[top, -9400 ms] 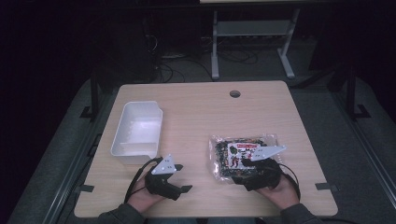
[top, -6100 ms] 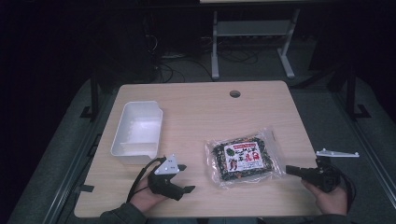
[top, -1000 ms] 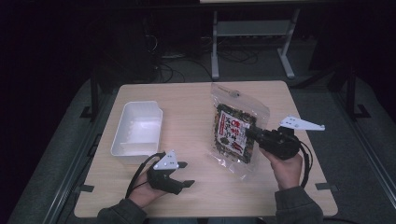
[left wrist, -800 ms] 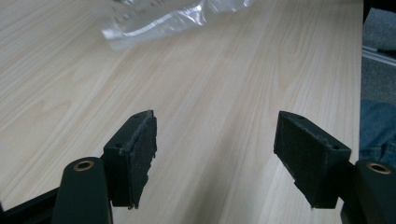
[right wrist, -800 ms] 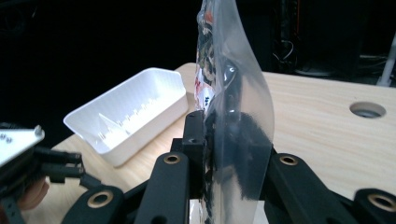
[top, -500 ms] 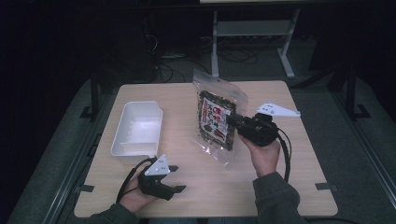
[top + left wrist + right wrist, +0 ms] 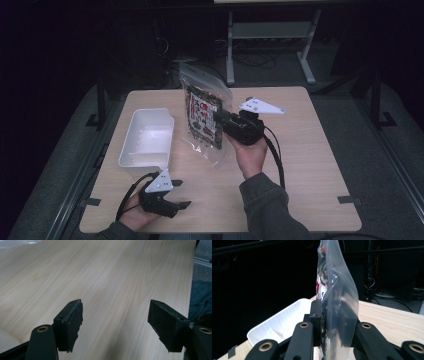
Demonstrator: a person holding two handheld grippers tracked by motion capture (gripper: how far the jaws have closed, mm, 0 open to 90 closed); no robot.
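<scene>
Snack bag (image 7: 204,117), clear plastic with a dark printed pack inside, hangs upright above the middle of the table (image 7: 310,165), clear of the wood, its flat face turned toward the left side. From where I stand it sits just beside the white bin, a little to the right of it and higher.

The table itself is light wood with grey floor around it and a metal stand behind.

The white bin (image 7: 145,140) lies on the left half of the table, a long shallow tray with its near end close to the left hand.

The right gripper (image 7: 222,119) reaches in from the right and has the bag pinched by its edge; in the right gripper view the jaws are clamped on the plastic (image 7: 337,315), the bag standing edge-on between them with the bin (image 7: 284,320) low behind to the left. A sleeve and hand (image 7: 250,155) carry it.

The left gripper (image 7: 179,194) rests low at the near left corner, just short of the bin. Its jaws stand wide apart, having just been opening, with nothing but bare tabletop (image 7: 112,277) between the pads (image 7: 73,322).
</scene>
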